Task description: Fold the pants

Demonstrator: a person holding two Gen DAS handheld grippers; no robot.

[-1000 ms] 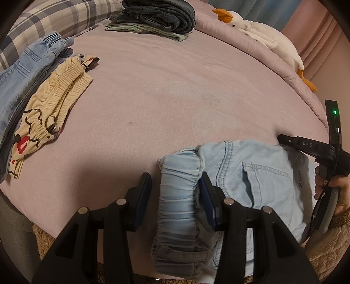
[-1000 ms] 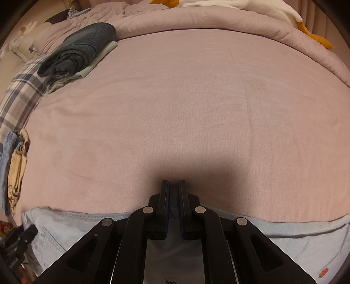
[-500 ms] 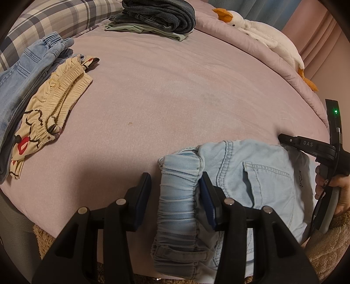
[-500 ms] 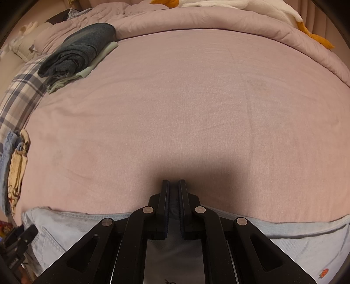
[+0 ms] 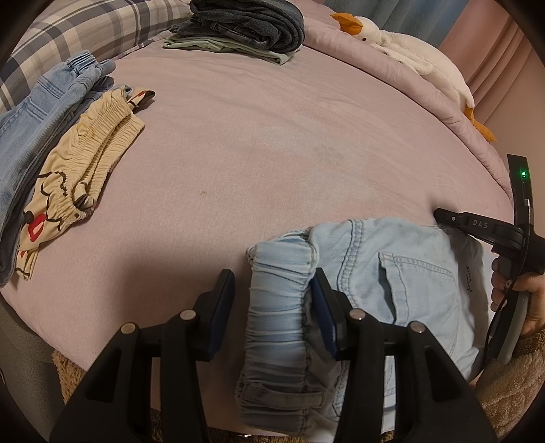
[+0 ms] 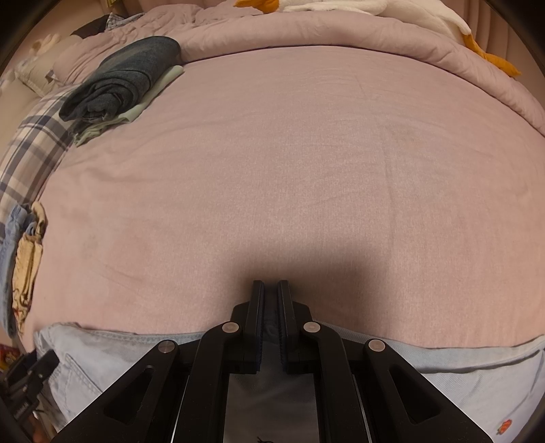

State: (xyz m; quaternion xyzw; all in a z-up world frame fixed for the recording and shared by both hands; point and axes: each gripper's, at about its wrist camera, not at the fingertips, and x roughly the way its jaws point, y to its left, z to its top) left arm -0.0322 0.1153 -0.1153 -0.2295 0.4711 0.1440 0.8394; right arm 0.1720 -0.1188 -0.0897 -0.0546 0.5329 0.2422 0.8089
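Note:
Light blue denim pants (image 5: pixel 391 272) lie at the near edge of the pink bed, with the elastic waistband (image 5: pixel 277 300) bunched toward me. My left gripper (image 5: pixel 272 293) straddles that waistband. Its right finger touches the cloth, while a strip of sheet shows between the left finger and the cloth. In the right wrist view the pants (image 6: pixel 477 375) stretch across the bottom. My right gripper (image 6: pixel 270 306) is shut, with a fold of the blue cloth pinched between its pads. A hand holds that right gripper (image 5: pixel 477 228) at the pants' far right edge.
Folded dark jeans on a pale green garment (image 5: pixel 245 24) lie at the back. A cream printed garment (image 5: pixel 78 180) and blue jeans (image 5: pixel 37 112) lie on the left. A plush goose (image 5: pixel 408 54) rests on the rolled quilt at the back right. A plaid pillow (image 5: pixel 85 30) lies far left.

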